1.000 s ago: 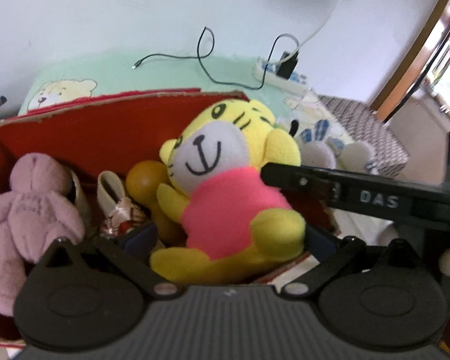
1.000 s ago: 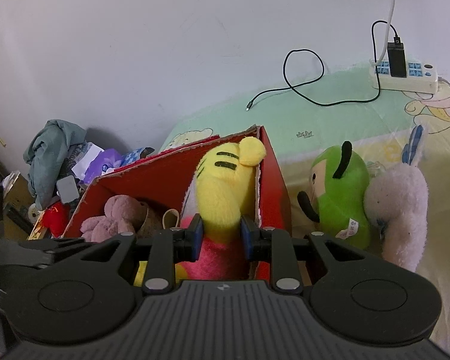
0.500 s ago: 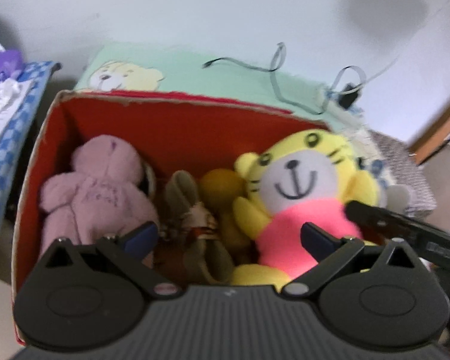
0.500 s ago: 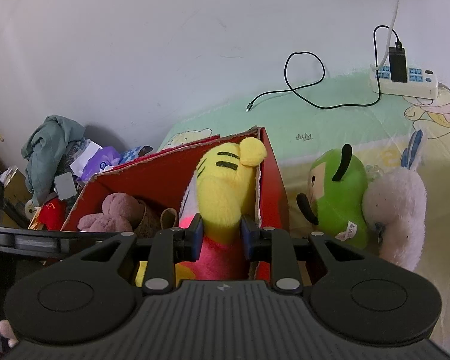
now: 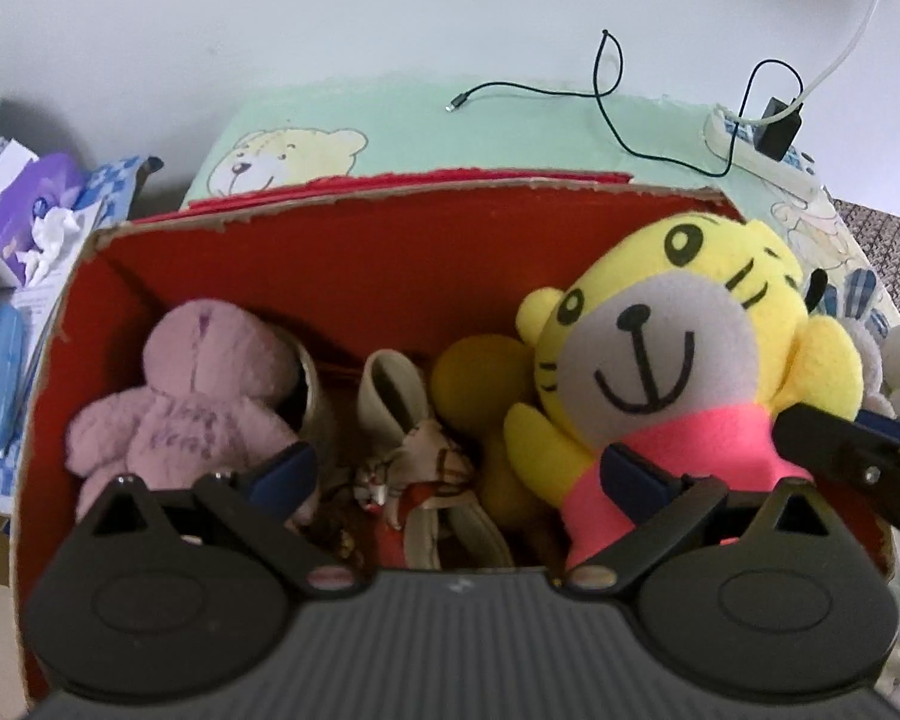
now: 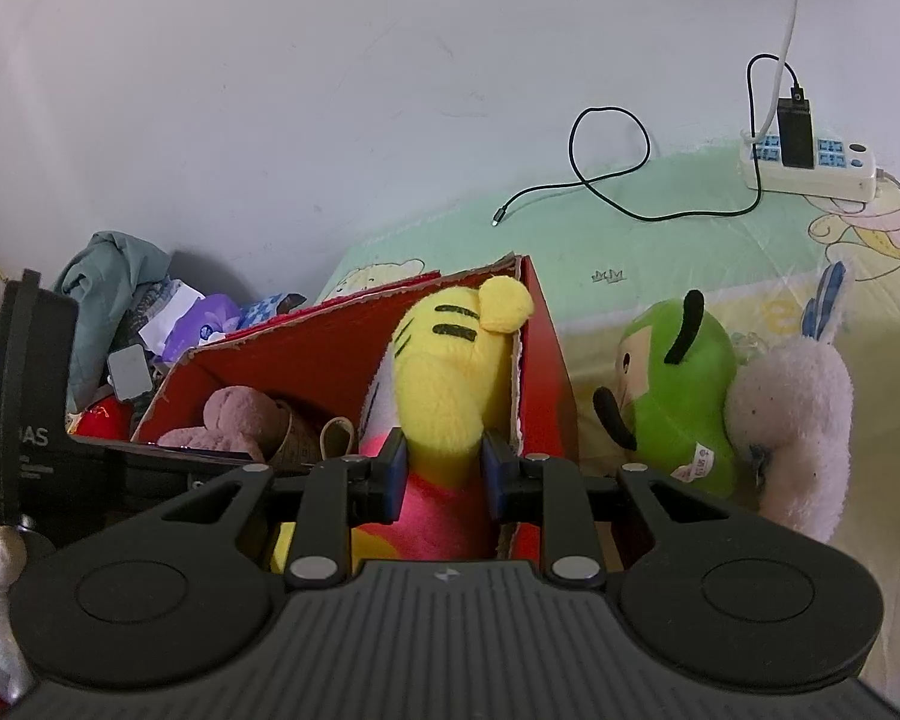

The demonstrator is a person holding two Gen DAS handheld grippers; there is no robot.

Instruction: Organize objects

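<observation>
A yellow tiger plush in a pink shirt [image 5: 666, 360] sits at the right end of the red cardboard box [image 5: 354, 240]. My right gripper [image 6: 441, 474] is shut on the tiger plush [image 6: 450, 384], its pads pressing the plush's neck from behind, against the box's right wall. My left gripper [image 5: 456, 474] is open and empty, hovering over the box's front edge. Inside the box lie a pink teddy bear [image 5: 192, 402], a beige rabbit toy [image 5: 414, 450] and an orange-yellow plush [image 5: 480, 378].
A green plush [image 6: 678, 402] and a white fluffy plush [image 6: 792, 420] lie on the bed sheet [image 6: 660, 252] right of the box. A power strip [image 6: 810, 165] with a black cable [image 6: 606, 180] lies at the back. Clutter and tissues [image 5: 24, 222] are piled left of the box.
The tiger plush has come lower into the right end of the box in my right gripper. My left gripper has moved left and back, now seeing the whole box.
</observation>
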